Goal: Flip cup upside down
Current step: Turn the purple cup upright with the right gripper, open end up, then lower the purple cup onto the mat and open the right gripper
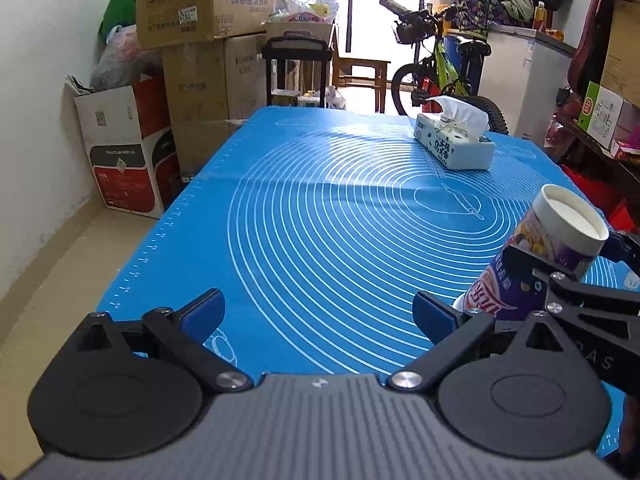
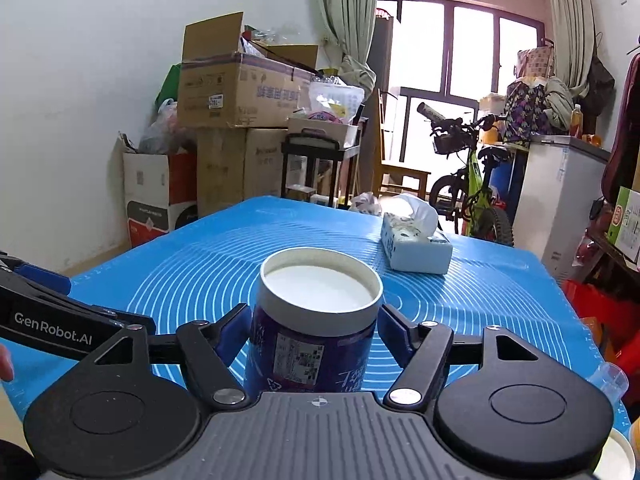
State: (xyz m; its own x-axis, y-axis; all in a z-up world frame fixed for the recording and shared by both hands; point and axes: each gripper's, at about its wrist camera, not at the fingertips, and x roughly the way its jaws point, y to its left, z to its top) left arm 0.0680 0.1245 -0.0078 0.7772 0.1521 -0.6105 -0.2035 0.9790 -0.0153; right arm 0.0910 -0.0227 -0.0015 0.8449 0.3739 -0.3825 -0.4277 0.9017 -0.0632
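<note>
The right gripper (image 2: 314, 330) has its fingers closed on the cup (image 2: 316, 320), already base-up over the blue tabletop (image 1: 320, 220), so only setting down remains, while the left gripper (image 1: 318, 312) hangs wide open, empty.

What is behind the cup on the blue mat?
Behind the cup, held by the right gripper, a tissue pack lies on the blue mat. The mat directly behind the cup is hidden.

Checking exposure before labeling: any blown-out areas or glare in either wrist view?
Left wrist: window clipped white, sheen streaks across the blue mat. Right wrist: window also blown out; cup in the right gripper sharp, edges bent by fisheye.
</note>
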